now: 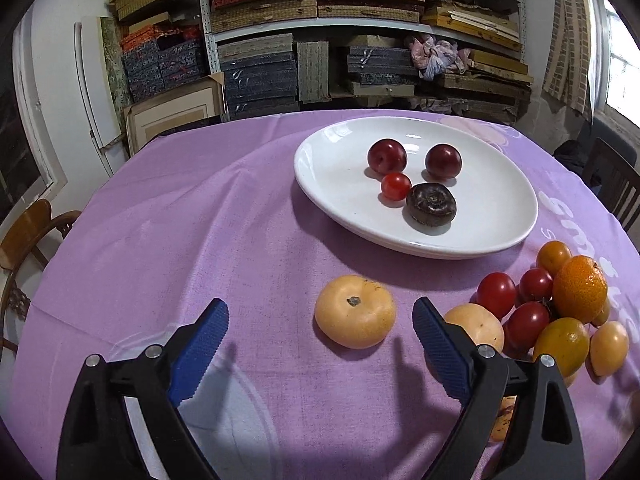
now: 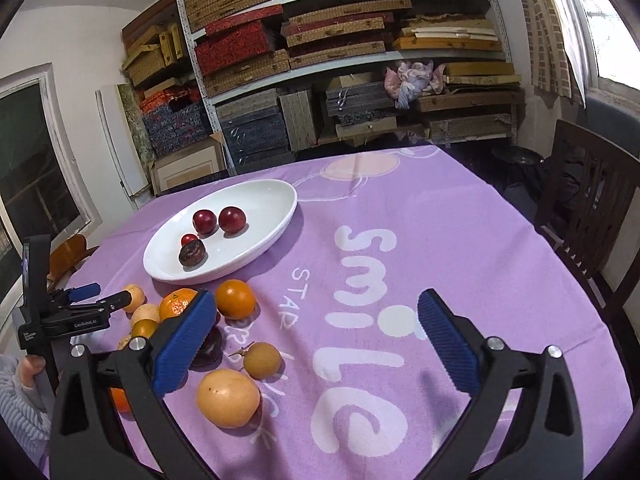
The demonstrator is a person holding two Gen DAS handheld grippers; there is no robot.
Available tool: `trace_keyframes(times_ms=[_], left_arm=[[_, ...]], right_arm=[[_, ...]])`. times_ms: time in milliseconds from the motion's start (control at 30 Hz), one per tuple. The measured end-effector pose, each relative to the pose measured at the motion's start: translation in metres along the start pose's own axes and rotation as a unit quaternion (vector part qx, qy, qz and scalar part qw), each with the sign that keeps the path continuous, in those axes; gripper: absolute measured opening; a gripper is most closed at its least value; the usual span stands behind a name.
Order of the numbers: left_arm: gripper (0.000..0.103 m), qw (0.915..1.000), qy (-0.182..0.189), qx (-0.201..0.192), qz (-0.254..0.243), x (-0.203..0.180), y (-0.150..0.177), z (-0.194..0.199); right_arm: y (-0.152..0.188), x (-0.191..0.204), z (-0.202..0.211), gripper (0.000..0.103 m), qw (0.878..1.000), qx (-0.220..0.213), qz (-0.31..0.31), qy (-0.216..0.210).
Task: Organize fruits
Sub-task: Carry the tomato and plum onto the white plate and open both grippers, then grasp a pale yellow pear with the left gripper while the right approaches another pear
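While your left hand-held gripper point(image 1: 320, 320) is hovering low over the bench point(image 1: 200, 240), its blue fingers are spreading wide and holding nothing, with a pale yellow fruit point(image 1: 355, 311) lying between and just ahead of the tips. Beyond it, the white plate point(image 1: 320, 184) is carrying two plums, a cherry tomato and a dark fruit. You are keeping your right hand-held gripper point(image 2: 316, 312) wide and empty too; a round orange point(image 2: 235, 299) is sitting just beside its left finger, a peach-coloured fruit point(image 2: 228, 398) nearer you.
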State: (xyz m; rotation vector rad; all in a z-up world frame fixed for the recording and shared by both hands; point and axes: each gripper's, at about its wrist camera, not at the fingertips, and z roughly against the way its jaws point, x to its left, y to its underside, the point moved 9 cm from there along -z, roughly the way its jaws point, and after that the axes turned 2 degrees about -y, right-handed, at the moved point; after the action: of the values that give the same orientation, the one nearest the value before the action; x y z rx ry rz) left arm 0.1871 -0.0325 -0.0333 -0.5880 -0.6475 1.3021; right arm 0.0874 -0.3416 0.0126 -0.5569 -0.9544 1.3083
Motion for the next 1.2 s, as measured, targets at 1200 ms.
trace_keyframes(times_ms=[1200], left_arm=[[0.063, 0.9979, 0.042, 0.044, 0.022, 0.009, 0.011, -0.019]], right_arm=[[0.012, 0.006, -0.014, 0.099, 1.0, 0.031, 0.004, -0.006]])
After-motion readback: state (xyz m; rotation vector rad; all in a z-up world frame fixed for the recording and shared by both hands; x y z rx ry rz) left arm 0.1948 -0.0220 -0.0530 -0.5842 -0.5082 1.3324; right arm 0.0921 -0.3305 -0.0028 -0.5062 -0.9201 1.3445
